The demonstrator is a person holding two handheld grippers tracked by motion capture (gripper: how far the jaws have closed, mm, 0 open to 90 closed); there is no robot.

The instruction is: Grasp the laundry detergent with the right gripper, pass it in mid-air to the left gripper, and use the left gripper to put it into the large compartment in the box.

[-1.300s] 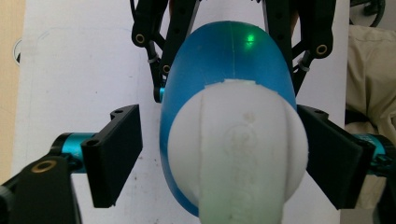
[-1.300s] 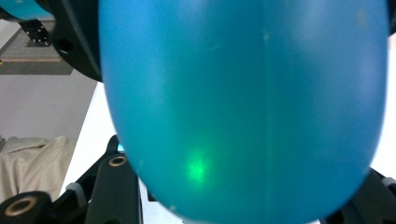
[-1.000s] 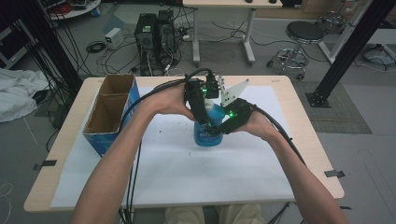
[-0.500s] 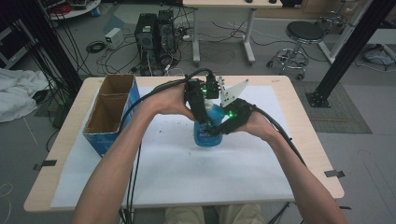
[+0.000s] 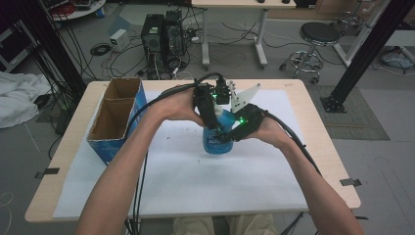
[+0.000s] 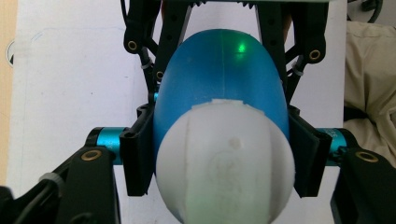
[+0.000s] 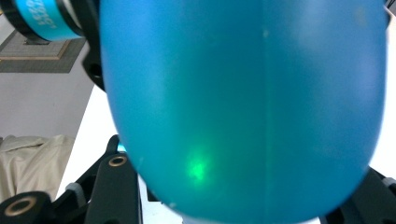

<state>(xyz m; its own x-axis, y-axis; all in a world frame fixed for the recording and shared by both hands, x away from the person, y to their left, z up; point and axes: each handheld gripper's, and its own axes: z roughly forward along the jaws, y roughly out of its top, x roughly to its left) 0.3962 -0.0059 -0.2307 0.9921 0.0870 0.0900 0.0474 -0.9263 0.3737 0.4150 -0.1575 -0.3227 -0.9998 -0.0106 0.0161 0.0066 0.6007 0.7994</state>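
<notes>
A blue plastic bottle (image 5: 214,142) with a white cap (image 6: 224,168) stands upright on the white paper near the table's middle. My left gripper (image 5: 215,125) comes down from above, and its black pads (image 6: 138,158) press both sides of the bottle's top just under the cap. My right gripper (image 5: 226,134) reaches in from the right, its jaws closed around the blue body (image 7: 243,93). In the left gripper view, the right gripper's fingers (image 6: 175,42) flank the far side of the bottle. A green light spot glows on the bottle.
An open cardboard box (image 5: 115,112) with blue sides stands at the table's left. White paper (image 5: 195,181) covers most of the wooden table (image 5: 323,152). Both forearms come in from the bottom. Computer towers (image 5: 161,34) and a stool (image 5: 318,36) stand on the floor behind.
</notes>
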